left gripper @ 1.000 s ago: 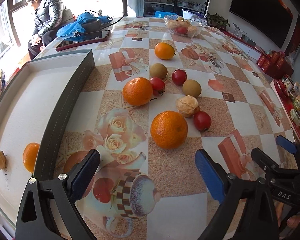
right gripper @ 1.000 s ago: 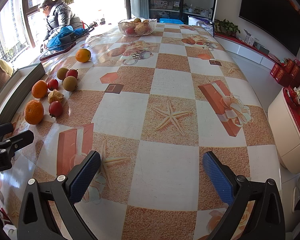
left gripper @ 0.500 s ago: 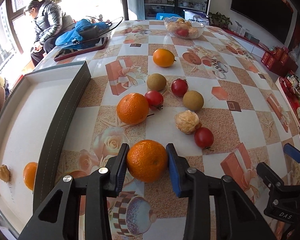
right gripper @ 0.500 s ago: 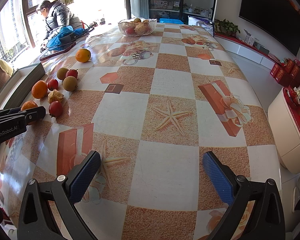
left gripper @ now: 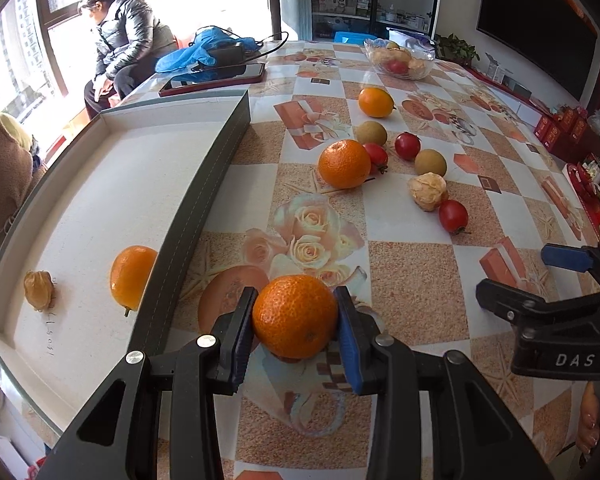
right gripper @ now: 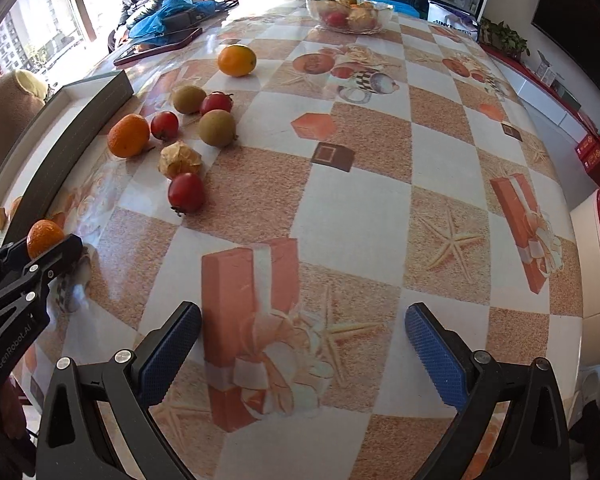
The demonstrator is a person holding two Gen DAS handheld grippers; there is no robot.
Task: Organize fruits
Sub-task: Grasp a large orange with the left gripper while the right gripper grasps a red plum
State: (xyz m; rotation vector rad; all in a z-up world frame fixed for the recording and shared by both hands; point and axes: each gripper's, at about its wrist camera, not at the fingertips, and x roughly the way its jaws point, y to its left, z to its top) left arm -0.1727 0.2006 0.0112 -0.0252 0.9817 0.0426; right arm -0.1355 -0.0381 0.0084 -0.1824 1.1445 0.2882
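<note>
Left wrist view: my left gripper (left gripper: 296, 332) is clamped on 1 pebbly-skinned orange (left gripper: 295, 316), just beside the tray (left gripper: 204, 184) wall. Tray holds 2 items: 1 smooth orange fruit (left gripper: 132, 276) and 1 papery husk fruit (left gripper: 39, 290). I judge sorting early; 8 loose fruits beyond the tray remain, round and mostly glossy. My right gripper (right gripper: 300, 344) is spread wide, holding nothing.

Both wrist views low, forward; share table (left gripper: 412, 312).
</note>
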